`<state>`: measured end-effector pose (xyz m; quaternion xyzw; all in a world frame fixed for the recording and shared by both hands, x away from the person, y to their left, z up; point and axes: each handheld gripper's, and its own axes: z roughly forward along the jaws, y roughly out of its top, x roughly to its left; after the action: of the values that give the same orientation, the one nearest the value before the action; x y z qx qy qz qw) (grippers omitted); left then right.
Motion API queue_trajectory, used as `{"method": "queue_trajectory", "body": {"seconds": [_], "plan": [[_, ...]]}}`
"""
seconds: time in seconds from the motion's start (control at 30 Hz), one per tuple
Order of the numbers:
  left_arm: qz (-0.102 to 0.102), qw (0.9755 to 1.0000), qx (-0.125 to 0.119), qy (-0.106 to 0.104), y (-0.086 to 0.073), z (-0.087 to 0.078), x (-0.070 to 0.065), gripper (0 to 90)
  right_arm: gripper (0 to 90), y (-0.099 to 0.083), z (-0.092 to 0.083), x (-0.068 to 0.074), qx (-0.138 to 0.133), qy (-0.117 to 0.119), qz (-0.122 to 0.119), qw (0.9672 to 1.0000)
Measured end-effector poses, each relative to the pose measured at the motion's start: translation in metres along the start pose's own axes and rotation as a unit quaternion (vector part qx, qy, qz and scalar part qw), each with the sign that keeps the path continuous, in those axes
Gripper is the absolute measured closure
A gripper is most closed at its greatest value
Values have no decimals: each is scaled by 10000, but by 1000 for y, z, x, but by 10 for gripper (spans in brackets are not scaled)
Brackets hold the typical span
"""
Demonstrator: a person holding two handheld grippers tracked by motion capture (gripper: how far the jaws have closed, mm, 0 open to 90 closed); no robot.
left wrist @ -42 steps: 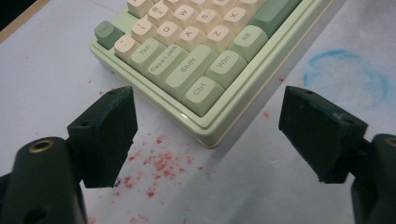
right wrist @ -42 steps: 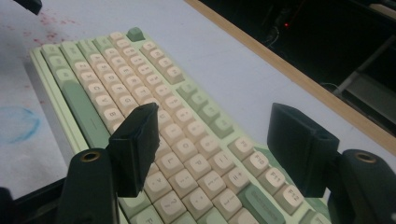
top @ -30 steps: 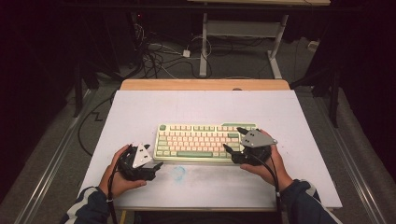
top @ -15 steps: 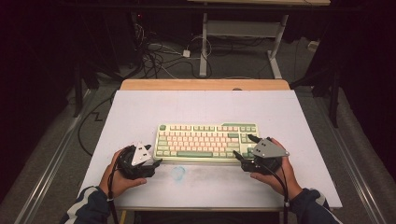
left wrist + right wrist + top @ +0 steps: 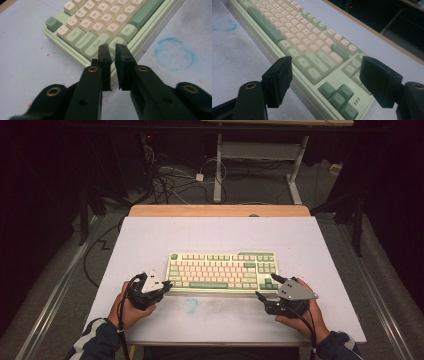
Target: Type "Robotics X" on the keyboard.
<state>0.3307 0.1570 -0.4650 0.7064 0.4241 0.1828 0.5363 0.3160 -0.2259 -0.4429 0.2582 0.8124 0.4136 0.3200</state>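
A pale green keyboard with cream and green keys lies across the middle of the white table. My left gripper is at its front left corner. In the left gripper view the left gripper is shut after just closing, with nothing between its jaws, and its tips hover by the bottom-left keys of the keyboard. My right gripper is off the front right corner. Its jaws stand wide apart in the right gripper view, empty, facing the arrow keys of the keyboard.
A faint blue ring stain marks the table in front of the keyboard, between my hands. A wooden strip edges the table's far side. Beyond it, cables and a desk frame stand on the dark floor.
My right gripper has moved off the keyboard's right end, going right and toward the near edge. The left gripper's jaws have closed; that hand stayed put.
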Motion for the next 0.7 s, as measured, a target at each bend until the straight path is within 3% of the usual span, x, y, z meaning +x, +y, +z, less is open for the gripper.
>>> {"method": "queue_trajectory", "body": {"seconds": [0.23,0.43,0.7], "plan": [[26,9999,105,-74,10,11,-7,873,274,-10,-9,2,56,-70,-1,10000],[-3,9997,155,-164,19,22,-12,873,274,-12,-6,4,117,-29,-25,9999],[74,9991,275,-328,28,51,-30,873,274,-12,-2,8,160,37,-118,9998]]}}
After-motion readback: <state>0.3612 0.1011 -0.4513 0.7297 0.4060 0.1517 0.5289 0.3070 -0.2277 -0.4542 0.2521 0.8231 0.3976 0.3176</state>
